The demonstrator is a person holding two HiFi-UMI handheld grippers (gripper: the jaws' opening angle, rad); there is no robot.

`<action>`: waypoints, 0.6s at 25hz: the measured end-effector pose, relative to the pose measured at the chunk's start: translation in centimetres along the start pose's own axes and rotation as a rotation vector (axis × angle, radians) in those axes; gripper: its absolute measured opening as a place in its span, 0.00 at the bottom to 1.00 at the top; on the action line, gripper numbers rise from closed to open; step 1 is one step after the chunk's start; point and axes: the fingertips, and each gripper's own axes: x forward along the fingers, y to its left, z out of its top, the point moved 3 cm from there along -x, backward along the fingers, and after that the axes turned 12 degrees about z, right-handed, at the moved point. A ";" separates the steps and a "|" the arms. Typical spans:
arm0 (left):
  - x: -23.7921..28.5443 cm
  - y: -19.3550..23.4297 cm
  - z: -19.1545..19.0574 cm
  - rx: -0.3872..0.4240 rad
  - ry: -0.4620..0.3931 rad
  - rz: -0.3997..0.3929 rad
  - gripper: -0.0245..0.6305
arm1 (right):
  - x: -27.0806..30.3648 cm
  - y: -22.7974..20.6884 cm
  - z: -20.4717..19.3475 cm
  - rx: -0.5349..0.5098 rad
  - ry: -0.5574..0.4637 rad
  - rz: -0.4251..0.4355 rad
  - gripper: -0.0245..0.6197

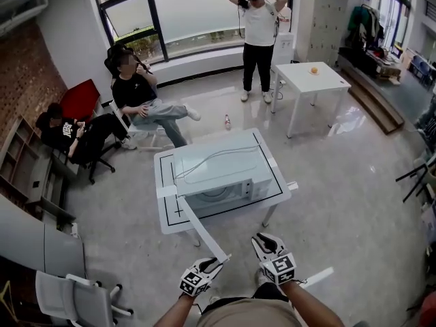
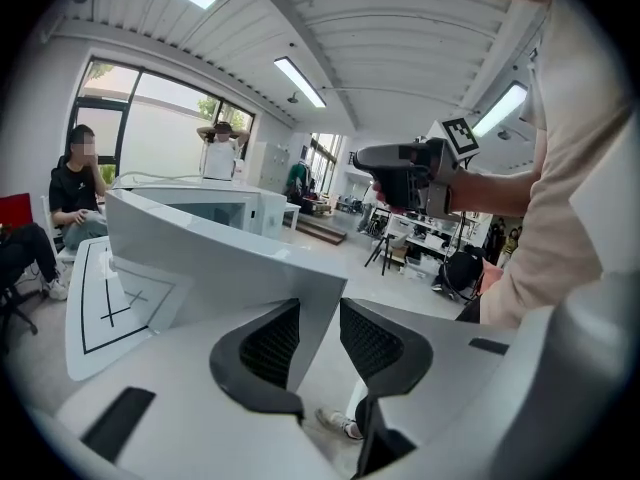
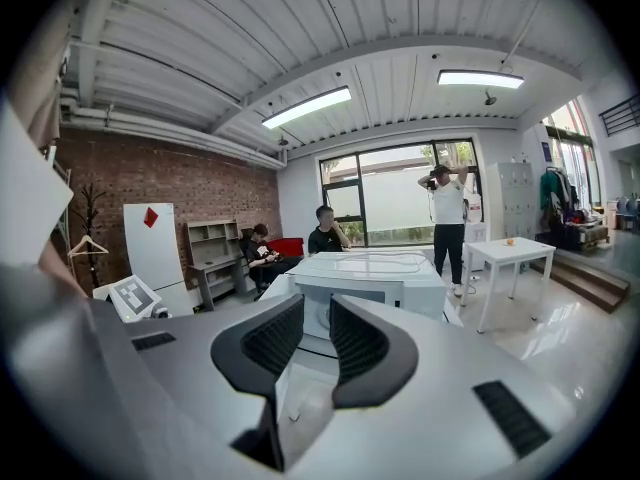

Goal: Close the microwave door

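Observation:
A white microwave (image 1: pixel 221 165) stands on a white table (image 1: pixel 167 216) in the head view. Its door (image 1: pixel 204 234) hangs open, swung out from the front left corner toward me. My left gripper (image 1: pixel 212 264) is at the door's free end. In the left gripper view the door's edge (image 2: pixel 220 258) sits between the pads (image 2: pixel 270 343), with the left gripper (image 2: pixel 320 310) shut on it. My right gripper (image 1: pixel 262 242) hovers to the right of the door, in front of the microwave (image 3: pixel 370 278). The right gripper (image 3: pixel 317 310) is open with nothing between its fingers.
Two people sit at the back left (image 1: pixel 139 97), and a third stands by the window (image 1: pixel 259 29). A small white table (image 1: pixel 313 80) with an orange on it is at the back right. A bottle (image 1: pixel 227 122) stands on the floor behind the microwave table. A chair (image 1: pixel 68 295) is at the lower left.

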 end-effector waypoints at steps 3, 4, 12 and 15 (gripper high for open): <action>1.2 -0.6 1.3 -0.024 -0.043 0.013 0.22 | -0.2 -1.6 0.4 -0.008 0.003 0.018 0.17; 1.5 -0.8 1.8 -0.034 -0.057 0.017 0.22 | -0.2 -2.1 0.6 -0.010 0.003 0.023 0.17; 4.2 -1.7 5.0 -0.141 -0.146 0.063 0.22 | -1.2 -4.6 1.5 -0.028 0.008 0.075 0.17; 5.2 -1.6 5.8 -0.177 -0.173 0.092 0.22 | -1.6 -5.5 1.6 -0.030 0.010 0.087 0.17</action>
